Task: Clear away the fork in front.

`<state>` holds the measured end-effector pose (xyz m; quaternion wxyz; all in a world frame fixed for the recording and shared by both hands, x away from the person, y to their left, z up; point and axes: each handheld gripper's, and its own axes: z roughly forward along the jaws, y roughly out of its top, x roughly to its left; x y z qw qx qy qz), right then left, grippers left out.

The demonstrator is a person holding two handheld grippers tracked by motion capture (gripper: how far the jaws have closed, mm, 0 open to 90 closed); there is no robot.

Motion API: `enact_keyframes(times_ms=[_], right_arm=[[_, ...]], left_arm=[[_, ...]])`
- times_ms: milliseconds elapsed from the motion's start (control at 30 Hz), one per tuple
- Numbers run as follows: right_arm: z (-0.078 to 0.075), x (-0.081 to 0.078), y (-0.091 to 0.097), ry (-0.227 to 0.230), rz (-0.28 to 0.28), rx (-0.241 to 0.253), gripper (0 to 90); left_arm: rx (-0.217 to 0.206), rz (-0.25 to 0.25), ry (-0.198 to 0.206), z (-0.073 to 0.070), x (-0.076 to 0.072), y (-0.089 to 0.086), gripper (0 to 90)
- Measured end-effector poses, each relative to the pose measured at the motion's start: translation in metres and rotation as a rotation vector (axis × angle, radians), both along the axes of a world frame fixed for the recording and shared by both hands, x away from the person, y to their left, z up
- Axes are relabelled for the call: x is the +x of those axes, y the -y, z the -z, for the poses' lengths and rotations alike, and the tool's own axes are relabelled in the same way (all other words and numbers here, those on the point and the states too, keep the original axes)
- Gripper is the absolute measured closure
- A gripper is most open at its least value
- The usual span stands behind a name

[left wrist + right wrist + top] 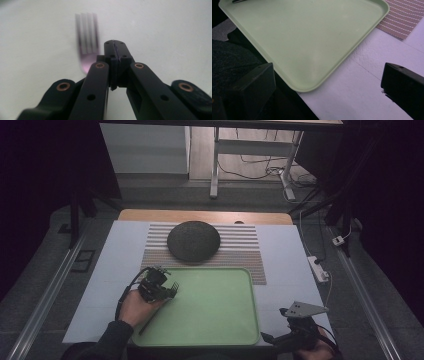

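Table (295,270): white-covered top, carrying everything below; wooden edge shows at its far side.

Tray (220,320): pale green, rectangular with rounded corners, lying flat at the near middle of the table, its far edge overlapping the mat. Its near right corner also shows in the right gripper view (312,50).

Placemat (245,255): striped, woven, beyond the tray and partly under it; one corner appears in the right gripper view (404,17).

Bowl or dome-shaped dish (193,240): dark, speckled, round, standing on the placemat well beyond the tray; which way up it sits cannot be told.

Left gripper (167,290): held in the person's left hand (135,306) over the tray's far left corner. Jaws pressed together, closed on a fork.

Right gripper (270,337): held low at the table's near right edge, just outside the tray's near right corner, grey plate on top. Jaws stand wide apart with nothing between them.

Fork (87,42): metal, four tines, blurred; its head juts past the left gripper's closed jaws, above the tray's green surface, its handle trailing back past the hand.
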<state>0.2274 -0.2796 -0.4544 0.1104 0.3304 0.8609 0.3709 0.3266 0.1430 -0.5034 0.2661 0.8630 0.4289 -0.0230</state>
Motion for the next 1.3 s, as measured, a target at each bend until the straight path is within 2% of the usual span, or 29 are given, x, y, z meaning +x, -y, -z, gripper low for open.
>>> enact_keyframes(times_ms=[100, 167, 333, 567, 733, 933, 1100, 1167, 1233, 1300], right_arm=[[0.000, 0.000, 0.001, -0.004, 0.004, 0.013, 0.0], [0.000, 0.001, 0.002, -0.009, 0.005, 0.022, 0.0], [0.000, 0.002, 0.004, -0.021, 0.011, 0.039, 0.0], [0.000, 0.003, 0.004, -0.025, 0.013, 0.044, 0.0], [0.000, 0.003, 0.004, -0.032, 0.015, 0.045, 0.0], [0.000, 0.003, 0.004, -0.034, 0.014, 0.044, 0.0], [0.001, 0.004, 0.004, -0.037, 0.005, 0.040, 0.0], [0.000, 0.003, 0.003, -0.037, 0.007, 0.041, 0.0], [0.000, 0.003, 0.004, -0.037, 0.007, 0.044, 0.0], [0.000, 0.003, 0.004, -0.037, 0.006, 0.045, 0.0]], left_arm=[[0.032, 0.025, -0.011, 0.007, 0.000, 0.009, 88.8], [0.052, 0.022, -0.011, 0.011, 0.000, 0.012, 88.8], [0.071, -0.014, 0.005, 0.010, 0.002, 0.006, 88.8], [0.077, -0.079, -0.006, 0.011, 0.008, -0.015, 88.8], [0.066, -0.132, -0.024, 0.011, 0.011, -0.032, 88.8], [0.073, -0.173, -0.027, 0.012, 0.012, -0.048, 88.7], [0.062, -0.178, -0.026, 0.012, 0.013, -0.048, 88.1], [0.055, -0.179, -0.028, 0.011, 0.012, -0.048, 84.6], [0.059, -0.177, -0.011, 0.009, 0.011, -0.048, 81.2], [0.039, -0.175, 0.015, 0.005, 0.008, -0.050, 76.2]])
